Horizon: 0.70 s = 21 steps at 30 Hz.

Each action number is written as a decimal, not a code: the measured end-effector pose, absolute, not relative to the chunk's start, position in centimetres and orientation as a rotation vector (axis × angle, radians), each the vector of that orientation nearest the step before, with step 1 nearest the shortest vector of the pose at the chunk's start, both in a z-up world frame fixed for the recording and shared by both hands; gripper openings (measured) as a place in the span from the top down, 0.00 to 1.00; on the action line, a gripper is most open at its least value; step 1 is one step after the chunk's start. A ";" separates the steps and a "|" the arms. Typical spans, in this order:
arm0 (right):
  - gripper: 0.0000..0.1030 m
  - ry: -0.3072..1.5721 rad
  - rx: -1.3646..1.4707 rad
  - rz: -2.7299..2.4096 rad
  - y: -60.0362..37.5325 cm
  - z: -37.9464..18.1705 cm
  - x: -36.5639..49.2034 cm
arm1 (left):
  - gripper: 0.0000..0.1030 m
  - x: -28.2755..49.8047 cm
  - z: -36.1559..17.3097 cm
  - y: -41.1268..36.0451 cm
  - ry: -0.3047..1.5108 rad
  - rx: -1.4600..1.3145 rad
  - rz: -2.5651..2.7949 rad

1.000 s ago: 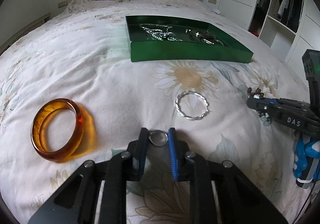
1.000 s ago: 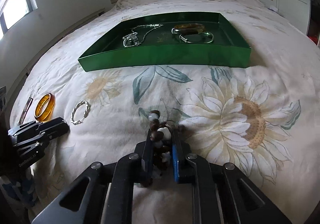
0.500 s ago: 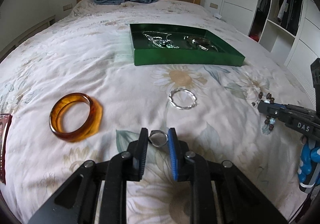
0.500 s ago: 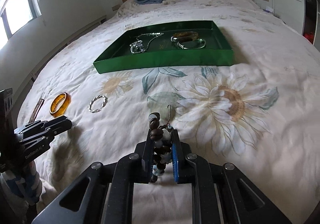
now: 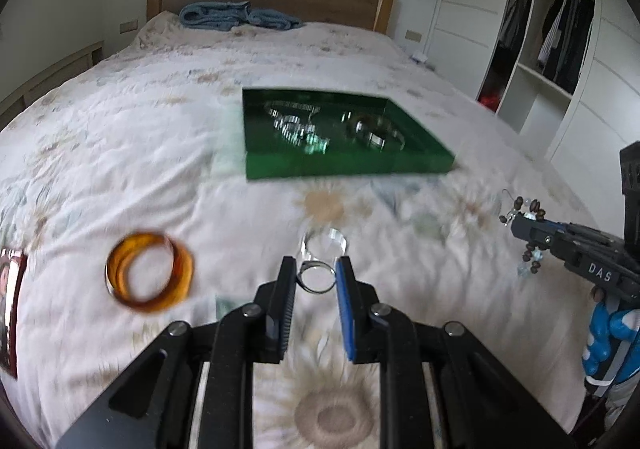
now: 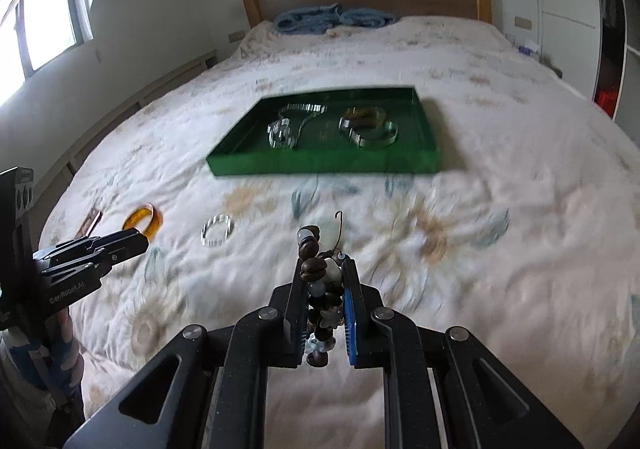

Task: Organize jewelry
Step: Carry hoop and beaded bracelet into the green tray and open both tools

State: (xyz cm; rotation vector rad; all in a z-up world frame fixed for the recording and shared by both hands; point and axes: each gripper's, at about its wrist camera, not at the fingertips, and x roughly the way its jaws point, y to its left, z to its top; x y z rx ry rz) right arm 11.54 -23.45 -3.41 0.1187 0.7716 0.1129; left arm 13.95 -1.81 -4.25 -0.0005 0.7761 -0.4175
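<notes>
In the left wrist view, the left gripper point(image 5: 316, 281) fills the bottom centre of the frame, its 2 fingers drawn in narrow on a small silver ring point(image 5: 317, 279) that sits between their tips, touching both pads and clear of the bedspread point(image 5: 120, 153) below. Just above the ring in the picture lies a blurred silver bangle point(image 5: 325, 241) on the bedspread, and to the left of the fingers lies an amber bangle point(image 5: 150, 273), also blurred. A dark red flat object point(image 5: 10, 305) shows at the left edge; what it is cannot be told. In the upper middle sits a green tray point(image 5: 344, 168) with silver chains and bangles inside — too smeared to count. At the right edge the right gripper point(image 5: 520, 227) reaches in, a beaded earring point(image 5: 530, 233) hanging above and below its tip. In the right wrist view, that right gripper point(image 6: 323, 281) occupies the bottom centre, its 2 fingers closed narrow on the beaded earring point(image 6: 316, 273), brown and pale beads stacked between the pads, a wire hook rising above the tips and more beads dangling below. The green tray point(image 6: 320, 165) lies well beyond, in the middle of the frame. At the left edge the left gripper point(image 6: 136, 243) points in, with the amber bangle point(image 6: 144, 221) and silver bangle point(image 6: 217, 229) beside it on the bedspread point(image 6: 500, 249).
</notes>
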 end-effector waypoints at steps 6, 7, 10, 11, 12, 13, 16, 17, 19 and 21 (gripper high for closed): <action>0.85 0.715 0.096 0.091 -24.6 0.1 16.2 | 0.82 19.4 -0.8 -3.9 0.742 -0.031 -0.437; 0.85 0.708 0.094 0.089 -24.8 0.6 17.2 | 0.82 20.4 -0.5 -4.3 0.741 -0.035 -0.438; 0.85 0.684 0.089 0.078 -25.4 2.1 21.1 | 0.82 24.2 0.4 -5.8 0.745 -0.047 -0.429; 0.85 0.677 0.093 0.075 -25.7 2.6 22.4 | 0.82 26.0 0.7 -6.5 0.748 -0.051 -0.424; 0.85 0.668 0.102 0.072 -26.0 3.1 24.1 | 0.82 26.8 0.8 -7.0 0.750 -0.053 -0.420; 0.85 0.661 0.108 0.069 -26.3 3.4 25.6 | 0.82 28.6 1.0 -7.8 0.755 -0.055 -0.411; 0.85 0.650 0.133 0.063 -27.2 3.8 29.8 | 0.82 32.4 1.0 -9.6 0.770 -0.059 -0.404; 0.85 0.651 0.141 0.062 -27.5 3.6 30.9 | 0.82 33.7 0.8 -10.3 0.779 -0.054 -0.401; 0.85 0.661 0.161 0.055 -28.2 2.6 33.5 | 0.82 35.7 -0.2 -11.5 0.796 -0.034 -0.393; 0.85 0.688 0.186 0.047 -29.0 0.9 35.7 | 0.82 37.0 -1.5 -12.5 0.819 -0.015 -0.388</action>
